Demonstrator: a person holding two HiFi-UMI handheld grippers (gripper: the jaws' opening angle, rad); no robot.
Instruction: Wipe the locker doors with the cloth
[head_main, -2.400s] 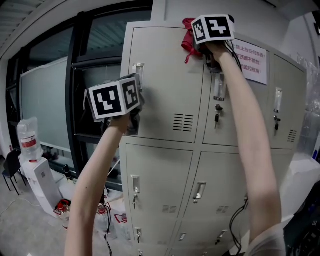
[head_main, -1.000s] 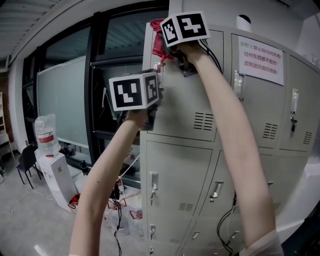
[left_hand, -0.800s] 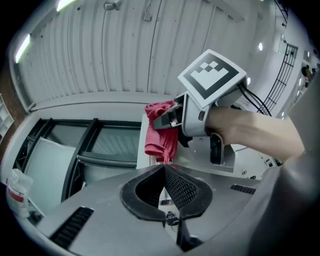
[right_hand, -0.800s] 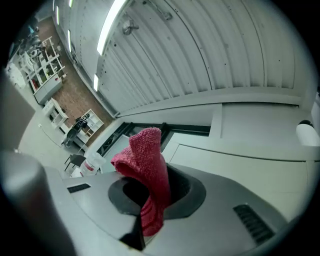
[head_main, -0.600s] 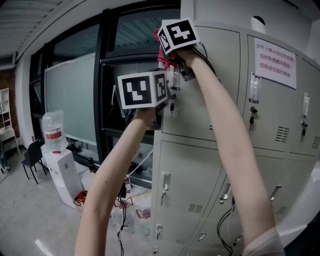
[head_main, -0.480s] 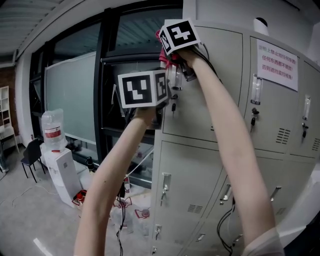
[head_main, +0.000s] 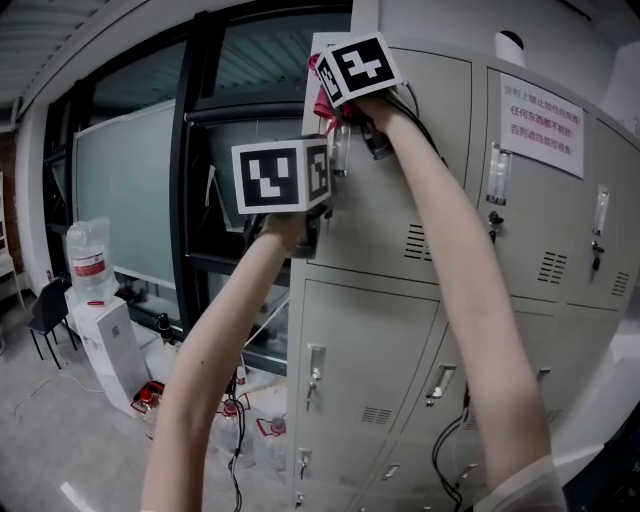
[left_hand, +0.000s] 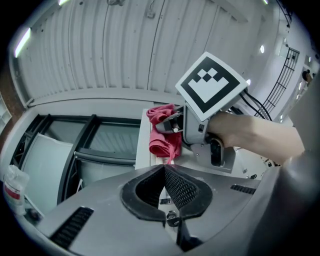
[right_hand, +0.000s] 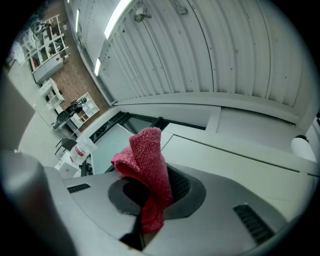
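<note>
the right gripper (head_main: 338, 92) and its cloth (head_main: 320, 92) have travelled leftward along the top of the upper locker door (head_main: 400, 200): a couple of seconds ago they were near that door's top right corner, and now they are at its top left corner. the left gripper (left_hand: 164, 169) has kept its place by the door's left edge.

at the far left of the head view a dark chair (head_main: 45, 310) stands on the floor, with a white water dispenser (head_main: 100, 345) carrying a bottle just beside it, in front of a dark-framed glass wall (head_main: 130, 200). next comes the left gripper, raised on a bare arm to the left edge of the upper door, just below the right one. its jaws are pressed together with nothing between them. above it the right gripper is pinching the red cloth, which bunches up out of its jaws and lies against the top left corner of the door, above the clear handle (head_main: 340, 150). further right stand more grey locker doors, one bearing a white notice (head_main: 541, 125) with red print. a white rounded object (head_main: 508, 45) sits on top of the lockers.
</note>
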